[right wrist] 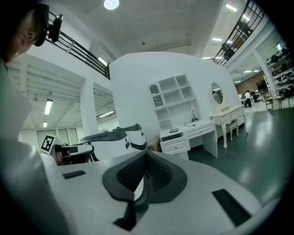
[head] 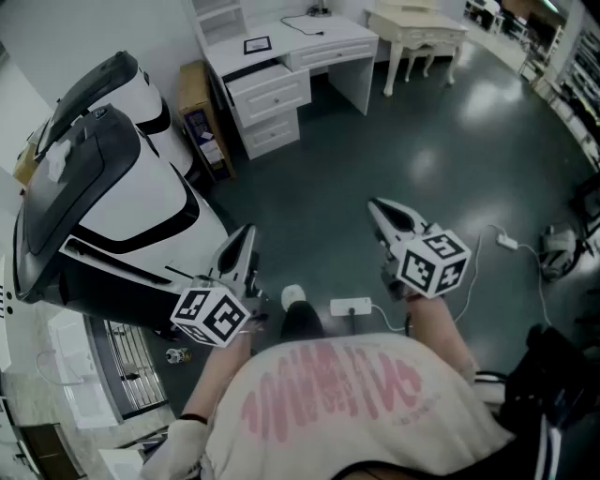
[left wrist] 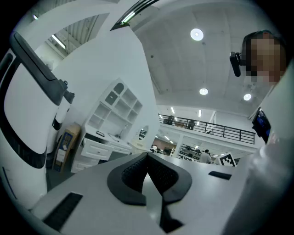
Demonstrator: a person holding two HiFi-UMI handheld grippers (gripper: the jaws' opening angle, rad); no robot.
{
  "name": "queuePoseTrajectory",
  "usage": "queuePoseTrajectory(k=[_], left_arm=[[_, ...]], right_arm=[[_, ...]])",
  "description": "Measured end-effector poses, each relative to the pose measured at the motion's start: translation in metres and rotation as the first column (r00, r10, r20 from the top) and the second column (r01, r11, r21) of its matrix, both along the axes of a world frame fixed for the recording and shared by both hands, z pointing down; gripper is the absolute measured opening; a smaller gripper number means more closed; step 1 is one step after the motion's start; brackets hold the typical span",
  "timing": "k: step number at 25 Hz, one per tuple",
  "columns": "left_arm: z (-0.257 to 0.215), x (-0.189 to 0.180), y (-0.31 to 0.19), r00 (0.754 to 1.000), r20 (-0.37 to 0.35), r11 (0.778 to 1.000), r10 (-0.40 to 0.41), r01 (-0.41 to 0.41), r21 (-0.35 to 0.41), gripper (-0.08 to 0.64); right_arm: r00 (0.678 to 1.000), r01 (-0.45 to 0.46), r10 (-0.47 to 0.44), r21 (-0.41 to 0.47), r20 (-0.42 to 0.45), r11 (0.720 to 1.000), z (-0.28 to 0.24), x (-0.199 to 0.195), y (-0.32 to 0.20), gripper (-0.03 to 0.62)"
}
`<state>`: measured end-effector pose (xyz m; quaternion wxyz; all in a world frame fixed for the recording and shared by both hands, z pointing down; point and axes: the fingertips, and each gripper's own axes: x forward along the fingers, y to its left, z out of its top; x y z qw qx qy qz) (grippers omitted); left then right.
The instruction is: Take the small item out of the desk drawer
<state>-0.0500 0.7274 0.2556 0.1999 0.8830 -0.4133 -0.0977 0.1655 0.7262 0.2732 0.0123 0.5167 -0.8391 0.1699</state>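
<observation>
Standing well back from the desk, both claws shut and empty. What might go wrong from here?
The power strip lies on the floor close underfoot: a trip hazard when walking to the desk. The white-and-black machine stands close beside the left claw, which might knock it. The left claw and right claw are shut, so either must open before taking a drawer knob.

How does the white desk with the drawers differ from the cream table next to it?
The white desk is plain white, with a drawer stack reaching the floor; the cream table stands on slender curved legs. The white desk carries an open shelf unit, the cream table an oval mirror. Both stand side by side, far ahead of the grippers.
</observation>
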Motion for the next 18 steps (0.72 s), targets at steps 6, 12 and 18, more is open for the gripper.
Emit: queuePoseTrajectory(k=[6,12,18], left_arm=[[0.008,-0.01,-0.034,1.0,-0.003,1.0,-0.002,0.002,-0.009,0.028],[0.013,-0.036,-0.105,0.999,-0.005,0.999,-0.034,0.034,-0.023,0.029],[0.004,-0.064,-0.203,0.999,0.013,0.999,-0.039,0.039,-0.009,0.029]], right_arm=[[1.0,-0.005,0.005,-0.018,-0.007,1.0,0.008,-0.006,-0.035,0.017],[1.0,0.001,-0.001,-0.013,0.025,1.0,0.006,-0.023,-0.11,0.018],[0.999,-0.01,0.009,0.02,0.04,1.0,-0.016,-0.046,-0.212,0.018]])
